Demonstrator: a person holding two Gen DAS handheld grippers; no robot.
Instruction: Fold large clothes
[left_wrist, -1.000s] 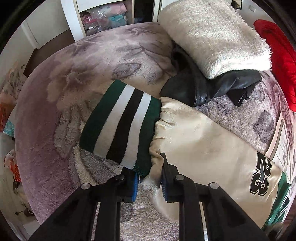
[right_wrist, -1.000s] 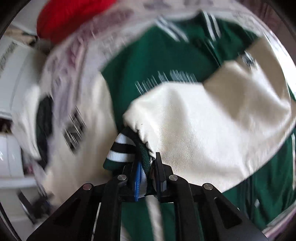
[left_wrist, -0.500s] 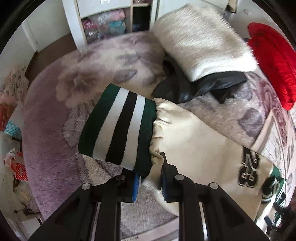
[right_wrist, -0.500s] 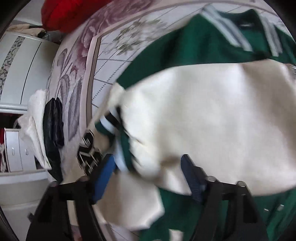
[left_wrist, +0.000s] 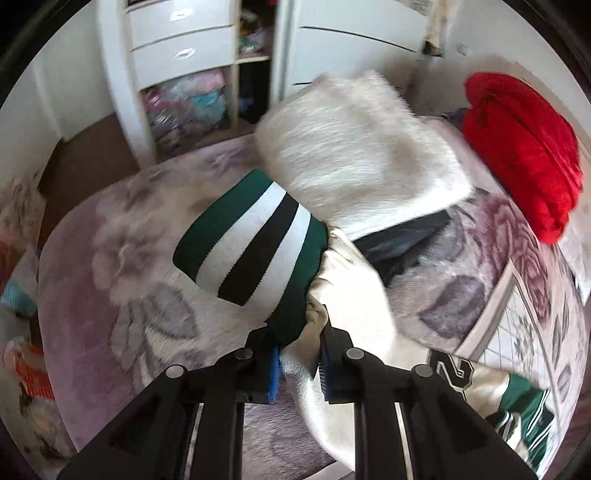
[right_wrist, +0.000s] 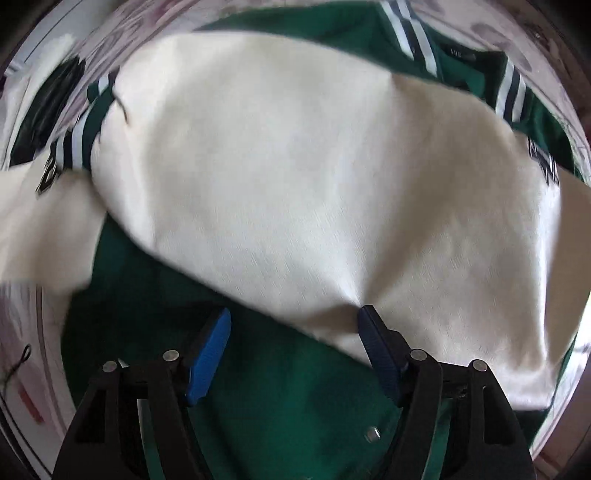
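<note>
Here the left tool (left_wrist: 298, 363) pinches the jacket sleeve (left_wrist: 347, 295) beside its striped cuff (left_wrist: 251, 251).

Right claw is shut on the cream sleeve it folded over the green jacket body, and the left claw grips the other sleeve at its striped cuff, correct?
Not quite: the right wrist view shows the right claw open, holding nothing, above the cream sleeve. The left claw does grip the other sleeve at its striped cuff.

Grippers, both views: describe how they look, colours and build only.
The left gripper and right gripper look alike: matte black angular linkage arms with round silver pivot pins, and ribbed blue pads lining the jaws. No cables, markings, hands or sleeves show in either view.
</note>
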